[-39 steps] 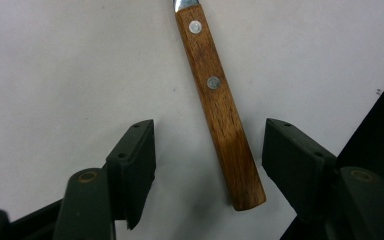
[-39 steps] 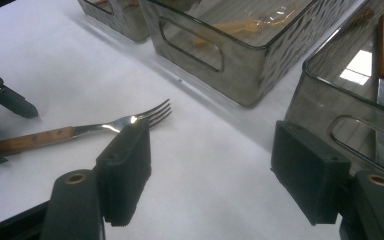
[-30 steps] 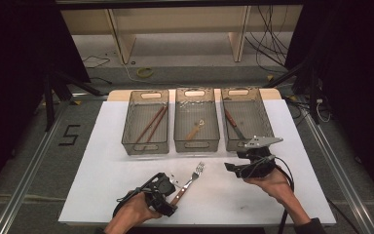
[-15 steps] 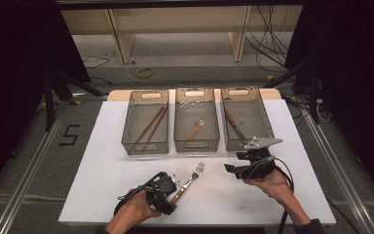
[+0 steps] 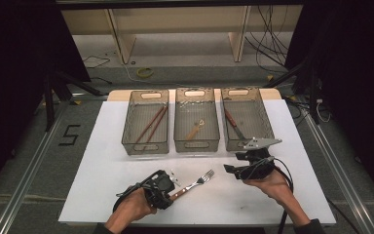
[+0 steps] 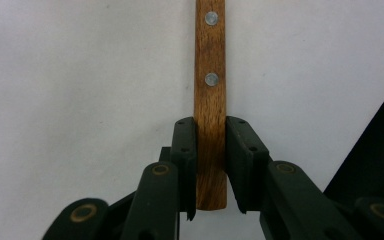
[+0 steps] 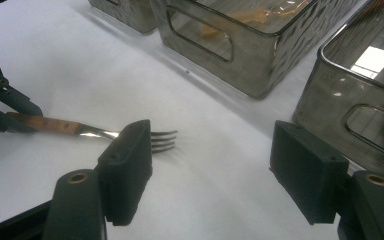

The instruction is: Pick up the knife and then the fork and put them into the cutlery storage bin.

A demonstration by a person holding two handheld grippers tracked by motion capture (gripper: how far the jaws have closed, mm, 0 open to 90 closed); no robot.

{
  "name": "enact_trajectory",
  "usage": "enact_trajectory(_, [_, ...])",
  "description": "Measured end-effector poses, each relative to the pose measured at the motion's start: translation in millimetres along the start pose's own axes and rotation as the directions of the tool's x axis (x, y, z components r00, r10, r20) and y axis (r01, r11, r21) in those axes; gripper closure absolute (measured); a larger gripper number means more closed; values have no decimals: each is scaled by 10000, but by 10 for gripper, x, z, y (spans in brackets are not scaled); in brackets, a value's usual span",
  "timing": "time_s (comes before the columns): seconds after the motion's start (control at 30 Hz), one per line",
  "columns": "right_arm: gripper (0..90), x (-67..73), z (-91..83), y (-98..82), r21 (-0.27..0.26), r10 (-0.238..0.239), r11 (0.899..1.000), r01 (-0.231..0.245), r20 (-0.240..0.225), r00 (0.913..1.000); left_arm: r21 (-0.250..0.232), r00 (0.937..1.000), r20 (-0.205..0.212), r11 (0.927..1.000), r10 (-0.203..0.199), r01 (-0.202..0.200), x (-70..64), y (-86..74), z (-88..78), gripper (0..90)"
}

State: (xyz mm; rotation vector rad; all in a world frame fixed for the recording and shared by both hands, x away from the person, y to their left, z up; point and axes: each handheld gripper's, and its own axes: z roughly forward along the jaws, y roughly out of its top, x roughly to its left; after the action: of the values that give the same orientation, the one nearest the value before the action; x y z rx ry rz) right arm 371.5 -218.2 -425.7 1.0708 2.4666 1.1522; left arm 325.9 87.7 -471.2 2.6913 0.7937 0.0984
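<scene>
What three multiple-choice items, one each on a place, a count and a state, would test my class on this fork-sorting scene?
1. Where does the fork lie?
A. in the middle bin
B. on the white table, in front of the bins
C. on the floor

2. How many bins stand on the table?
A. two
B. three
C. five

3. How is the left gripper set?
A. shut on the fork's wooden handle
B. wide open over a bin
C. holding a spoon

Key: 1 B, the high view shows the fork on the bare white top, nearer the person than the bins. 2 B, a left bin, a middle bin and a right bin stand in a row. 3 A, the left gripper view shows both pads against the handle, the jaws having just closed.
</scene>
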Motion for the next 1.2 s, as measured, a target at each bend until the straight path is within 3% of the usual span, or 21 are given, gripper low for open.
enact_trajectory(0.37, [339, 86, 35, 22, -15, -332, 9994, 331, -351, 9988, -153, 9977, -277, 9979, 617, -622, -27, -1, -29, 753])
enact_trajectory(0.5, [339, 159, 60, 41, -24, -652, 9979, 652, -588, 9961, -240, 9962, -357, 9965, 789, -797, -39, 15, -89, 753])
enact_trajectory(0.63, [339, 285, 97, 66, -38, -1201, 9927, 1203, -1032, 9874, -443, 9937, -373, 9932, 1058, -1074, -82, 57, -162, 753])
enact_trajectory(0.77, [339, 445, 149, 92, -39, -1933, 9808, 1951, -1586, 9682, -568, 9909, -292, 9895, 1317, -1332, -143, 108, -218, 753])
enact_trajectory(0.9, [338, 597, 202, 104, -12, -2602, 9641, 2657, -2059, 9433, -616, 9882, -191, 9863, 1519, -1528, -191, 147, -249, 753])
enact_trajectory(1.07, [338, 737, 280, 88, 208, -3300, 9381, 3456, -2480, 9108, -617, 9823, -84, 9803, 1873, -1875, -273, 193, -270, 753])
enact_trajectory(1.2, [346, 809, 355, 58, 461, -3814, 9111, 4096, -2828, 8801, -707, 9774, 42, 9750, 2113, -2105, -325, 231, -288, 753])
